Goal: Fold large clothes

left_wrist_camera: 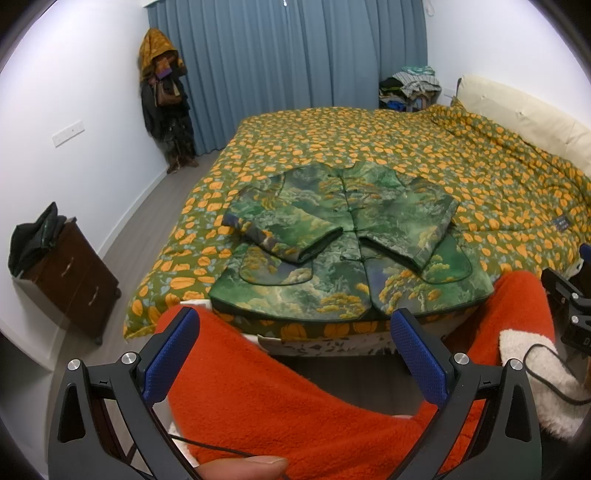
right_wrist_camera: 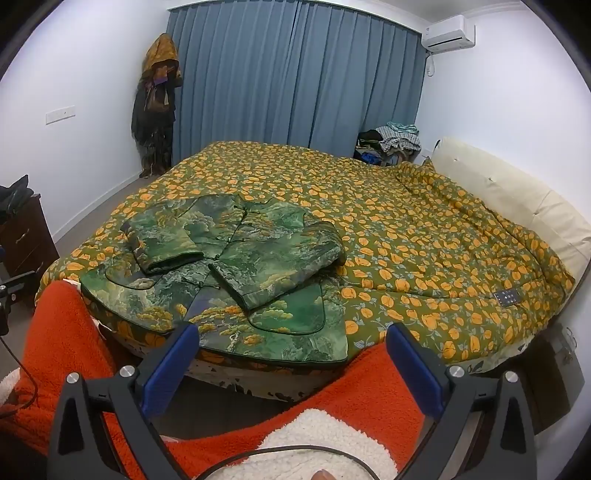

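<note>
Left wrist view: the green landscape-print padded jacket point(left_wrist_camera: 351, 243) is lying flat on the orange-and-olive floral quilt point(left_wrist_camera: 461, 166) near the bed's near edge, both sleeves lying folded across its buttoned front. The left hand-held gripper point(left_wrist_camera: 295, 354), with blue textured pads point(left_wrist_camera: 417, 358), is standing wide apart and holding nothing; the jacket is lying beyond and above its fingertips, apart from them. Orange fleece trouser legs point(left_wrist_camera: 280, 406) are showing under the jaws. A dark wooden drawer cabinet point(left_wrist_camera: 74, 273) is standing at left.

Right wrist view: the same jacket point(right_wrist_camera: 236, 266) is lying ahead and left of the right hand-held gripper point(right_wrist_camera: 291, 358), whose jaws are standing fully apart and empty, short of the hem. A small dark label point(right_wrist_camera: 509, 296) is sitting on the quilt point(right_wrist_camera: 406, 229); its writing is too small to read. A white wall air conditioner point(right_wrist_camera: 448, 33) is hanging beside the blue pleated curtain point(right_wrist_camera: 295, 74).
</note>
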The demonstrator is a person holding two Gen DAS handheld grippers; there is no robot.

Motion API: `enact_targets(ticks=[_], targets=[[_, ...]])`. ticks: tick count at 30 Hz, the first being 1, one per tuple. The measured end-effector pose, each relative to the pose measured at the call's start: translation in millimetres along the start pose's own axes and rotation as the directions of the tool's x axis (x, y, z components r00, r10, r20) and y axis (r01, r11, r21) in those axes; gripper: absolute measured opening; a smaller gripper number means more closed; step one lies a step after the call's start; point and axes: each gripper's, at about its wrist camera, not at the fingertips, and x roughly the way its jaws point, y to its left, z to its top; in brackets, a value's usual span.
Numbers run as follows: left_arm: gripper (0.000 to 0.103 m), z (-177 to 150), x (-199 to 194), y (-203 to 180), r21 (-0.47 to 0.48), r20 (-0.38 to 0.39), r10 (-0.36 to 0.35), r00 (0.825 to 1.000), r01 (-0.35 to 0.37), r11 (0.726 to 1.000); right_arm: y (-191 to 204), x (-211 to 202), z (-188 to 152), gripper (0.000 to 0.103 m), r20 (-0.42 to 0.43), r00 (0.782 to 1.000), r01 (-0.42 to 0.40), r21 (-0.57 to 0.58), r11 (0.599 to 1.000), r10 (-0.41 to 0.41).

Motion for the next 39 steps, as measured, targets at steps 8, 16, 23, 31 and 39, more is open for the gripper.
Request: enact_targets(ticks=[8, 16, 23, 31, 39], targets=[[0.103, 0.0, -0.2, 0.2, -0.001, 0.0, 0.0, 1.0, 0.0, 1.0, 0.8, 0.5, -0.1, 0.103, -0.001, 1.0, 0.001, 0.0, 1.0, -0.001], [0.103, 0.2, -0.3, -0.2, -0.002, 0.001, 0.002, 1.0, -0.002, 1.0, 1.5, 1.2, -0.7, 0.103, -0.003, 1.0, 0.001, -0.002, 1.0, -0.001], [0.103, -0.3, -0.5, -0.1, -0.001, 0.0, 0.002, 1.0, -0.002, 1.0, 2.6, 0.1, -1.4, 0.103, -0.003, 1.0, 0.002, -0.004, 1.0, -0.002], [0.103, -0.3, -0.2, -0.2, -0.001, 0.0, 0.002, 1.0, -0.002, 1.0, 3.5, 0.9, -1.9, 0.103, -0.005, 1.0, 0.003, -0.004, 1.0, -0.003], [0.103, -0.2, -0.3, -0.3, 0.001, 0.001, 0.004, 1.0, -0.004, 1.0, 3.9, 0.4, -2.0, 0.103, -0.006, 1.0, 0.003, -0.005, 1.0, -0.003]])
